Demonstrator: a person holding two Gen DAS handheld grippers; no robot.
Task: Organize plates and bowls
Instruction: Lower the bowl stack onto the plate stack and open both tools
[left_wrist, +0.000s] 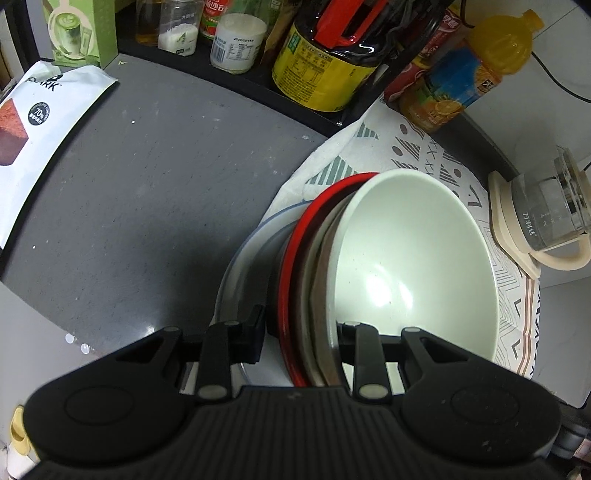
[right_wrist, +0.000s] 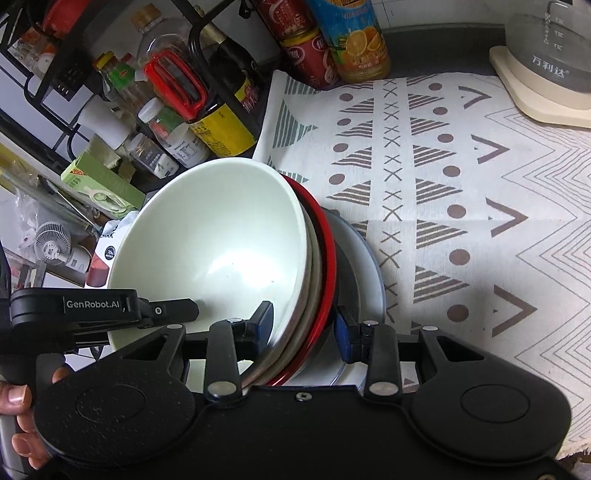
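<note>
A stack of nested dishes is held up on both sides: a pale green bowl (left_wrist: 413, 258) on top, a beige bowl (left_wrist: 319, 258) under it, then a red bowl (left_wrist: 295, 236), with a grey-white plate (left_wrist: 243, 254) lowest. My left gripper (left_wrist: 301, 332) is shut on the rims of the stacked bowls. My right gripper (right_wrist: 304, 325) is shut on the opposite rims: the green bowl (right_wrist: 221, 236), the red bowl (right_wrist: 328, 254) and the plate (right_wrist: 369, 258) show there. The left gripper (right_wrist: 110, 306) also shows in the right wrist view.
A patterned cloth (right_wrist: 443, 184) covers the counter on the right, and dark grey counter (left_wrist: 147, 184) lies left. A rack of bottles and jars (left_wrist: 325, 55) stands behind. A glass kettle on a cream base (left_wrist: 546, 221) sits right. A white chocolate packet (left_wrist: 40, 140) lies left.
</note>
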